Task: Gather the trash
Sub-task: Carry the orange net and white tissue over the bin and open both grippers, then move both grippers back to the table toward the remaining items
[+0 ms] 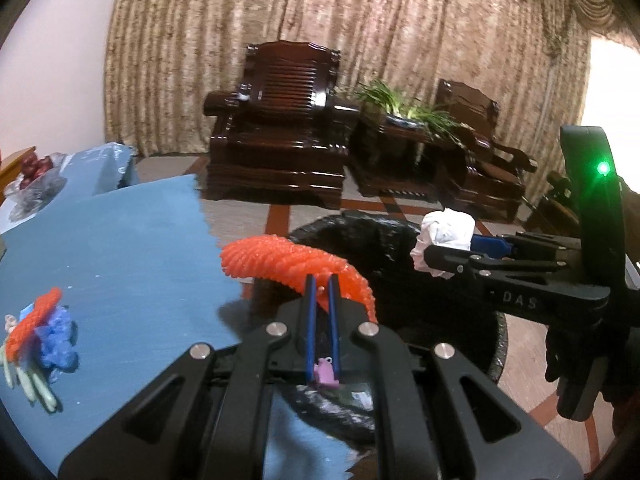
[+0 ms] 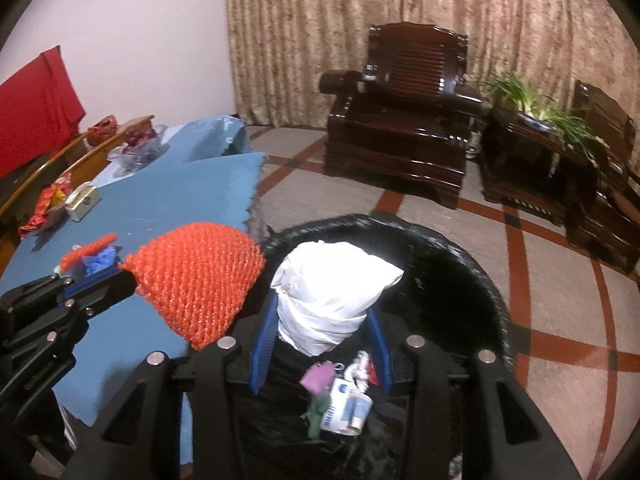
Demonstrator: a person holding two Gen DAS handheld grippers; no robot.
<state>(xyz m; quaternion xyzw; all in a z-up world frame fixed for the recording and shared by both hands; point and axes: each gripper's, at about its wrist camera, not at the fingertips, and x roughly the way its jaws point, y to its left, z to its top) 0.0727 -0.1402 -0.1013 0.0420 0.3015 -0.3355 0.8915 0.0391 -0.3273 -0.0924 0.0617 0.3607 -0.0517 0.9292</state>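
Beige patterned curtains (image 1: pixel 320 20) cover the back wall; dark wooden armchairs (image 1: pixel 280 120) and a potted green plant (image 1: pixel 400 108) stand before them on a tiled floor (image 2: pixel 560 320) with red stripes.

Left zone: a blue-covered surface (image 1: pixel 120 240) carries a small pile of remaining trash (image 1: pixel 40 340), comprising orange foam netting, crumpled blue plastic and pale green strips. Farther back on the surface lie a bag of red fruit (image 2: pixel 136 148), red wrappers (image 2: pixel 48 204) and a small box (image 2: pixel 82 200).

Centre: the left gripper (image 1: pixel 322 280) has its blue-padded fingers (image 1: pixel 310 320) nearly closed, clamped on an orange foam net sleeve (image 1: pixel 296 264). The sleeve is held at the edge of the surface, beside the bin rim.

Right zone: a trash bin lined with a black bag (image 2: pixel 460 272) stands on the floor just beside the surface. The right gripper (image 2: pixel 324 340) holds a crumpled white paper wad (image 2: pixel 332 296) between its partly spread fingers, directly above the bin opening. Inside the bin lie a purple scrap (image 2: pixel 318 376), a white-and-blue carton (image 2: pixel 344 404) and other small waste.
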